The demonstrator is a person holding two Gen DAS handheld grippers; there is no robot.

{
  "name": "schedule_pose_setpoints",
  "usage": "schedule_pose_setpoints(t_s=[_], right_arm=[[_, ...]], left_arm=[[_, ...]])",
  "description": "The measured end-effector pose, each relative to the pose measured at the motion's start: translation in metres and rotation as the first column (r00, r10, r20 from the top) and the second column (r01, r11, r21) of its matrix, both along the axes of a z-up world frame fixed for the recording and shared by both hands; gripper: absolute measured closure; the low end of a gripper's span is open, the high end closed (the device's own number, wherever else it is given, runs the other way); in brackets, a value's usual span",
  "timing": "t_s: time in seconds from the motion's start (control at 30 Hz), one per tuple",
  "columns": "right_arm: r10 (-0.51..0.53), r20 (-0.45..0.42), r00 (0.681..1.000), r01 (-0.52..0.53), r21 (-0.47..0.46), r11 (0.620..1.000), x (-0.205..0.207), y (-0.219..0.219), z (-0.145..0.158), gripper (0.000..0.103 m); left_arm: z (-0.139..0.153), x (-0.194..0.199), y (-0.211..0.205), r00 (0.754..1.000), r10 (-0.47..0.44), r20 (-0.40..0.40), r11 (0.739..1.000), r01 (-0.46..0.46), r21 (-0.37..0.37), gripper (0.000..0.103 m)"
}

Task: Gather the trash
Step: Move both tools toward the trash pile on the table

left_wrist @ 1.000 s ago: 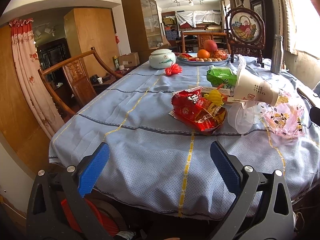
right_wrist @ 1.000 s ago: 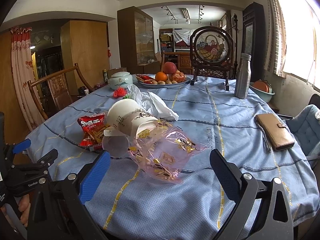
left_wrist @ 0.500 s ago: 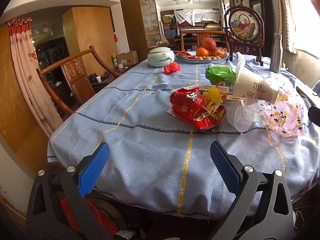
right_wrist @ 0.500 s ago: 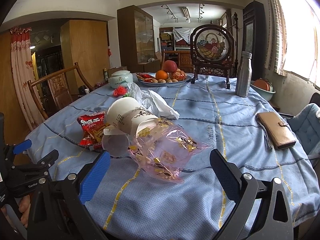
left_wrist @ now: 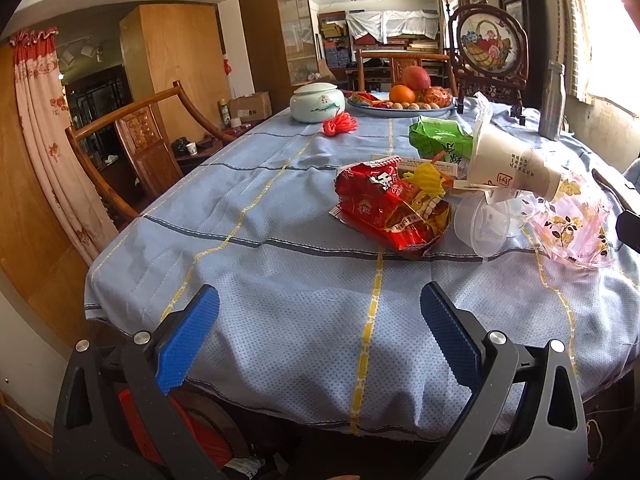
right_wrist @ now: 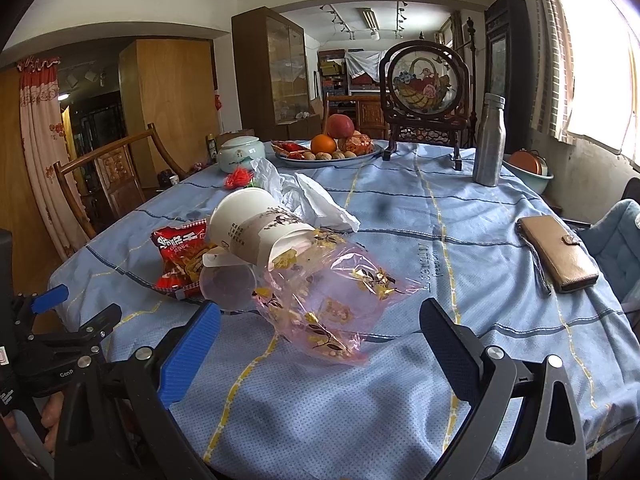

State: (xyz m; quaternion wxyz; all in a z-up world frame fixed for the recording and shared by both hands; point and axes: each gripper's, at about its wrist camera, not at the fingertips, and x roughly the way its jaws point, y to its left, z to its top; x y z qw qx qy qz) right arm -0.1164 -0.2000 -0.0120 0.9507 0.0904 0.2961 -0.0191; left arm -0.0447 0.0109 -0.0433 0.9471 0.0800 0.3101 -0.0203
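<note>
- Fingers of both the left gripper (left_wrist: 318,334) and right gripper (right_wrist: 318,340) stand spread, holding nothing.
- Pink floral bag (right_wrist: 324,300) lies just ahead of the right fingers; red snack wrapper (left_wrist: 390,210) sits farther ahead of the left.
- Advice: pinch a flat bag edge, clear of the tipped paper cup (right_wrist: 256,232).

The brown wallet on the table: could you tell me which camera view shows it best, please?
The right wrist view: the brown wallet lies in full view on the blue tablecloth, at the table's right side. The left wrist view does not show it at all.
</note>
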Motion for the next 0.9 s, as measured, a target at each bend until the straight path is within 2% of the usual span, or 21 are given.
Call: schedule_pose_setpoints(t_s=[0.9], right_arm=[[0.004, -0.026, 1.0, -0.004, 0.023, 1.0, 0.018, -0.005, -0.009, 0.005]], left_arm=[[-0.008, 0.018, -0.004, 0.999, -0.003, -0.048, 1.0, 0.003, -0.003, 0.007]])
